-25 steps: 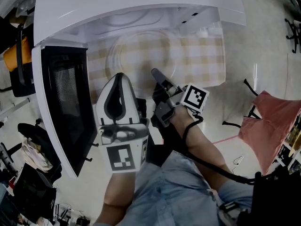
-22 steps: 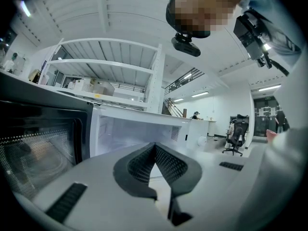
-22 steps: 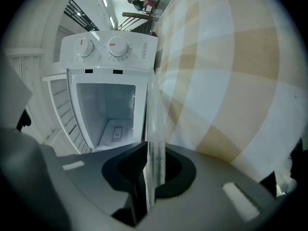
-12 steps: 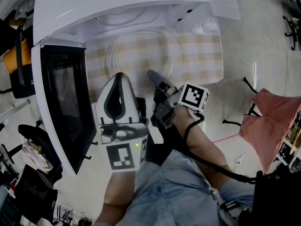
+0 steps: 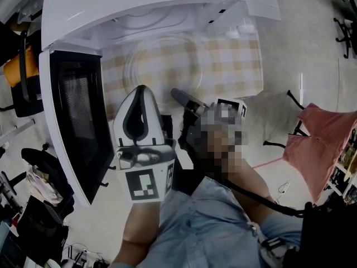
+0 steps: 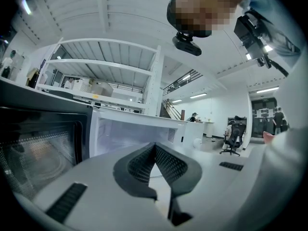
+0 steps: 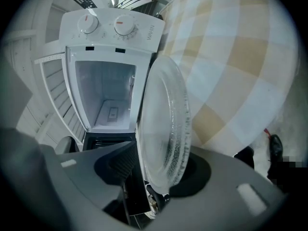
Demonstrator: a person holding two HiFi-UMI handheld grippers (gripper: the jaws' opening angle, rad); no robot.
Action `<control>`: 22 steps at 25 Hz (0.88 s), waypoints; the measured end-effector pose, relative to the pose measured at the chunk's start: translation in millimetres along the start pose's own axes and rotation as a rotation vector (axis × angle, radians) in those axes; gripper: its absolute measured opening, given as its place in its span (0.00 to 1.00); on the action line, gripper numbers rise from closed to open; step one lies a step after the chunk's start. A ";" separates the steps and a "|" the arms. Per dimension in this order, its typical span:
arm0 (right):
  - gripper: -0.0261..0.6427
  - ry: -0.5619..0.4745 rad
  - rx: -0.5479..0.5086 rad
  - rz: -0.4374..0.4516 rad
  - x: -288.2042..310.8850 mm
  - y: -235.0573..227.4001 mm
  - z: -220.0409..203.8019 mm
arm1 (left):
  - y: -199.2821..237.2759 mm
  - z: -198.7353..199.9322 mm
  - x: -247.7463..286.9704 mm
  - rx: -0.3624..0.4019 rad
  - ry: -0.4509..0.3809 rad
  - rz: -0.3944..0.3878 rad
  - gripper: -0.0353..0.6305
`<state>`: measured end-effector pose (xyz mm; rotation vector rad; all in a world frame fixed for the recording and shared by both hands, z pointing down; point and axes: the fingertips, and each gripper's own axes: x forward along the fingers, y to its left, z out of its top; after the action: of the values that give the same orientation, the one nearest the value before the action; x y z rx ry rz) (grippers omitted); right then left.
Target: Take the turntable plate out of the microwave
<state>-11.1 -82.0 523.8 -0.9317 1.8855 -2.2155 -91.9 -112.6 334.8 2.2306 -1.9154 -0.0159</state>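
The clear glass turntable plate (image 5: 162, 66) lies flat on the checked cloth (image 5: 237, 66) in front of the open white microwave (image 5: 139, 7). My right gripper (image 5: 177, 95) is at the plate's near rim. In the right gripper view the plate (image 7: 166, 124) edge stands between the jaws of the right gripper (image 7: 156, 170), which have just been opening and no longer press on it. My left gripper (image 5: 140, 89) hovers nearer to me, left of the right one, holding nothing. In its own view the left gripper (image 6: 155, 150) has its pads meeting at the tip.
The microwave door (image 5: 75, 121) hangs open at the left, close beside the left gripper. The microwave cavity (image 7: 108, 95) shows bare behind the plate. A pink chair (image 5: 321, 144) stands on the floor at the right, past the cloth's edge.
The right gripper has drawn slightly back toward me and to the left at the plate's near rim. The plate stays on the cloth, and the left gripper has not moved.
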 end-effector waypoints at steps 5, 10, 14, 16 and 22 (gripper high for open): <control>0.31 0.025 -0.022 -0.015 -4.9 -4.5 -6.3 | 0.9 -1.9 -1.4 -0.004 0.004 -0.002 0.06; 0.31 0.039 -0.008 -0.027 -9.4 -6.2 -13.4 | -0.8 -1.0 -2.4 -0.008 0.005 -0.014 0.06; 0.31 0.032 -0.004 -0.027 -12.8 -7.2 -15.9 | -2.7 -1.0 -3.2 -0.010 0.004 -0.022 0.06; 0.31 0.032 -0.013 -0.027 -12.9 -7.3 -16.1 | -3.2 -1.3 -3.5 -0.009 0.005 -0.025 0.06; 0.31 0.036 -0.020 -0.032 -16.0 -9.0 -19.8 | -2.1 -1.6 -4.8 -0.006 0.005 -0.021 0.06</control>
<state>-5.1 -55.7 524.7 -0.9379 1.9251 -2.2510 -90.5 -107.4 335.4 2.2445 -1.8870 -0.0197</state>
